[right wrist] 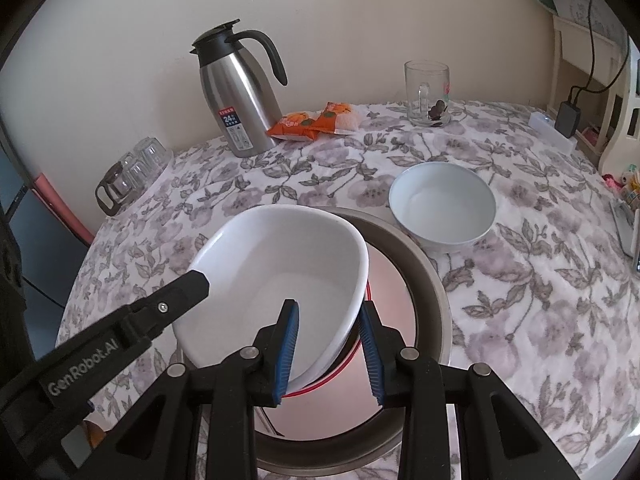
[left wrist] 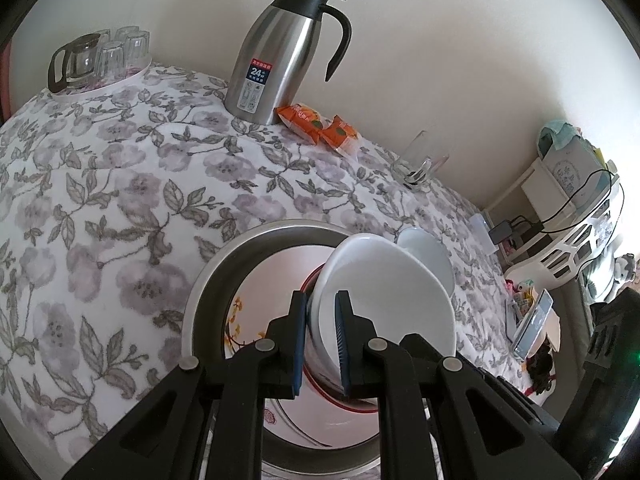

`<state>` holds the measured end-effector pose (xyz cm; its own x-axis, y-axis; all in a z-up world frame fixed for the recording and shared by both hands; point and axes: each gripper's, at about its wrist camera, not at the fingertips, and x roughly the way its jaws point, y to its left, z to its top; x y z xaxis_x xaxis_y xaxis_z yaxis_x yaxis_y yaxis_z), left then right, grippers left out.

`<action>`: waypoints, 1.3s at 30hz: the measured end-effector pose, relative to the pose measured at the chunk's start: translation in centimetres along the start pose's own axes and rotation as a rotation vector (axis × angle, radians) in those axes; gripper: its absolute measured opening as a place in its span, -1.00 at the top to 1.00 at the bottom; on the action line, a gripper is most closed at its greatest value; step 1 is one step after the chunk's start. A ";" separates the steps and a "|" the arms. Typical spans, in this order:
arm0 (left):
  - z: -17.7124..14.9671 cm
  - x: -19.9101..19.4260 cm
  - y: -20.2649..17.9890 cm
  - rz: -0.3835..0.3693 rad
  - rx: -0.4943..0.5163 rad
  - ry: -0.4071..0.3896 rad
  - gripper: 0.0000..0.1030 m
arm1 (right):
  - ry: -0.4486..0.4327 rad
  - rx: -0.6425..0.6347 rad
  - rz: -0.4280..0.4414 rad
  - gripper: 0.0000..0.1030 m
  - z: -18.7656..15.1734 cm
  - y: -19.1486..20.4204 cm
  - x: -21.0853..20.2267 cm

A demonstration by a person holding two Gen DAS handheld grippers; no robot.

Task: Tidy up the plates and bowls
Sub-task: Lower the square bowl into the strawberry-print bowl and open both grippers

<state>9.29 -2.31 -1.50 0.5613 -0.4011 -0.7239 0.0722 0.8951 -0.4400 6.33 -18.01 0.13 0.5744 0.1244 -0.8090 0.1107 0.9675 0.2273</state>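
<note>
White ceramic bowls (right wrist: 280,280), apparently two nested and tilted steeply on edge, hang over the wide stainless steel basin (right wrist: 432,280) near the front edge of the flower-patterned tablecloth (right wrist: 540,300). Inside the basin lies a white plate with a red rim and yellow flower print (left wrist: 248,320). A second, pale white bowl (right wrist: 442,204) sits upright on the cloth just beyond the basin's far rim.

The left gripper (left wrist: 322,344) is clenched on the tilted bowls' rim, one blue pad on each face of the wall. The right gripper (right wrist: 328,348) straddles the opposite rim, one pad inside the bowl and one outside, but a gap shows at the outer pad, so it looks released rather than gripping.

The chief risk, as I judge it, is the glazed rim sliding out of the left pads: the stack is held by a thin edge at a steep angle, and the inner bowl is loose enough to slip free and strike the plate below. Closing the right gripper unevenly could twist the stack or knock it against the basin's rim.

Along the far edge stand a steel thermos jug with a black handle (right wrist: 240,100), orange snack packets (right wrist: 316,122) and a clear glass mug (right wrist: 428,94).
</note>
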 end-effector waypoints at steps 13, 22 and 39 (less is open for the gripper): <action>0.2 -0.3 0.4 -0.008 -0.025 -0.015 0.75 | -0.039 0.005 0.024 0.33 0.3 -0.2 -1.2; 0.6 -1.2 0.4 0.014 -0.023 -0.058 0.70 | -0.075 0.021 0.023 0.33 0.6 -0.6 -2.1; 0.7 -1.1 1.4 0.151 -0.046 -0.063 -0.46 | -0.097 0.077 -0.018 -0.55 1.0 -2.1 -2.1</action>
<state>9.34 -0.49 -0.92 0.6139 -0.2479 -0.7494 -0.0542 0.9339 -0.3534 5.67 -20.49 1.93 0.6469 0.0820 -0.7581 0.1812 0.9492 0.2573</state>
